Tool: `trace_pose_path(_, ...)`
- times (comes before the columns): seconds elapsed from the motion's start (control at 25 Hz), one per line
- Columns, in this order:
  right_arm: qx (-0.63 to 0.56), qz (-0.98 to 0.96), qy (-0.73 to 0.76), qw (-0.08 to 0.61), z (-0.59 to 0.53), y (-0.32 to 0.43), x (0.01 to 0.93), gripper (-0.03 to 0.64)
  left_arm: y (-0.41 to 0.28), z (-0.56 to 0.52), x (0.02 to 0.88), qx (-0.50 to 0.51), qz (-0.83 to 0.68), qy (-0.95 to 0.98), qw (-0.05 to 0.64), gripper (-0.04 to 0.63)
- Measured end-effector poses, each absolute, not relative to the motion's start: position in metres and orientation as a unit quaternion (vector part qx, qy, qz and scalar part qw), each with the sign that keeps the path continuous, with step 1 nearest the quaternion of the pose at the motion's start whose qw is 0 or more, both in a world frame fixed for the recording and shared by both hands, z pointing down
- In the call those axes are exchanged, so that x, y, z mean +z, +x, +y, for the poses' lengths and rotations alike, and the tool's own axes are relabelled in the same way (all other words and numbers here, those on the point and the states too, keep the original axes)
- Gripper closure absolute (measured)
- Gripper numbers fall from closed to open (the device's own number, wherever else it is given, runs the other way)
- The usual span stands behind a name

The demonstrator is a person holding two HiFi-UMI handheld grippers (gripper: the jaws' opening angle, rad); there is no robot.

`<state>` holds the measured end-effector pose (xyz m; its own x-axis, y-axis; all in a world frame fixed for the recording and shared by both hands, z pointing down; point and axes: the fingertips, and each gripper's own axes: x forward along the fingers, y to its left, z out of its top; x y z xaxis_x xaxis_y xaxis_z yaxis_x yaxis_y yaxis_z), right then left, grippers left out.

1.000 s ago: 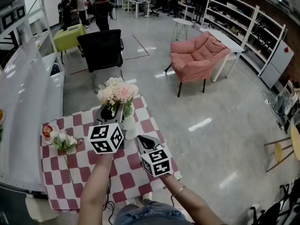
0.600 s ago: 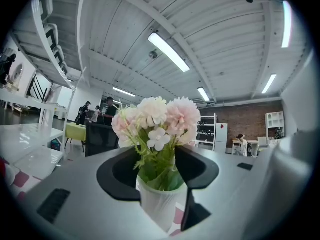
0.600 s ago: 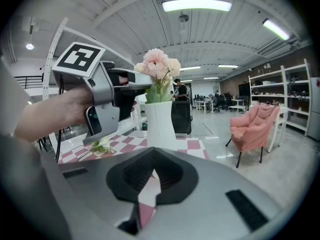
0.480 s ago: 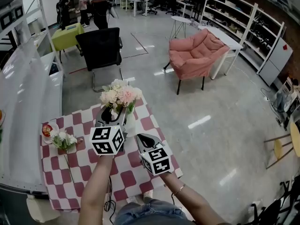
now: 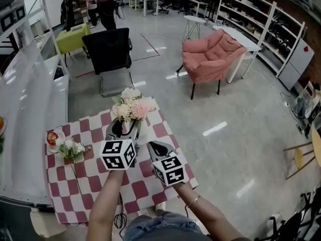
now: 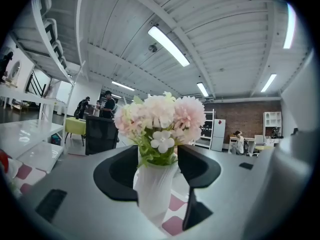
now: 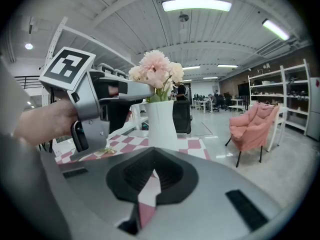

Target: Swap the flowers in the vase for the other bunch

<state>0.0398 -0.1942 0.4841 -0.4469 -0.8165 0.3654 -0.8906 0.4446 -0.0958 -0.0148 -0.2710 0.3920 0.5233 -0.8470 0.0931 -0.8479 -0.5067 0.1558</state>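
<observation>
A white vase point(image 5: 142, 134) stands near the far edge of the checked table point(image 5: 95, 185), holding a bunch of pink and white flowers point(image 5: 133, 108). My left gripper point(image 5: 124, 127) reaches level to the vase's neck. In the left gripper view its jaws have just been opening and stand one on each side of the vase point(image 6: 155, 194), under the flowers point(image 6: 157, 116), without pressing on it. The other bunch point(image 5: 70, 149), white with a long stem, lies on the cloth at the left. My right gripper point(image 5: 157, 147) hovers shut and empty just right of the vase point(image 7: 161, 124).
A small plate with a red thing point(image 5: 51, 137) sits at the table's left edge beside a white counter point(image 5: 25, 104). A black office chair point(image 5: 108, 54) stands behind the table and a pink armchair point(image 5: 213, 59) farther right. People stand in the far room.
My left gripper has come down a little, and the pink bunch has sunk lower over the vase with it. The right gripper has kept still.
</observation>
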Motion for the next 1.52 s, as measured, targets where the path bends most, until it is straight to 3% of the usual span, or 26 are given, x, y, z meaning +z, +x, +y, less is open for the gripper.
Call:
trace_pose_path(0.96, 0.147, -0.831, 0.520, 0.131, -0.186, 0.034, 0.486, 0.606, -0.036, -0.227, 0.436, 0.028, -0.486, 0.864, 0.126, 0.353)
trace_pose_path(1.52, 0.148, -0.832, 0.520, 0.126, -0.166, 0.025, 0.485, 0.606, -0.061, -0.189, 0.470, 0.054, -0.500, 0.851, 0.151, 0.437)
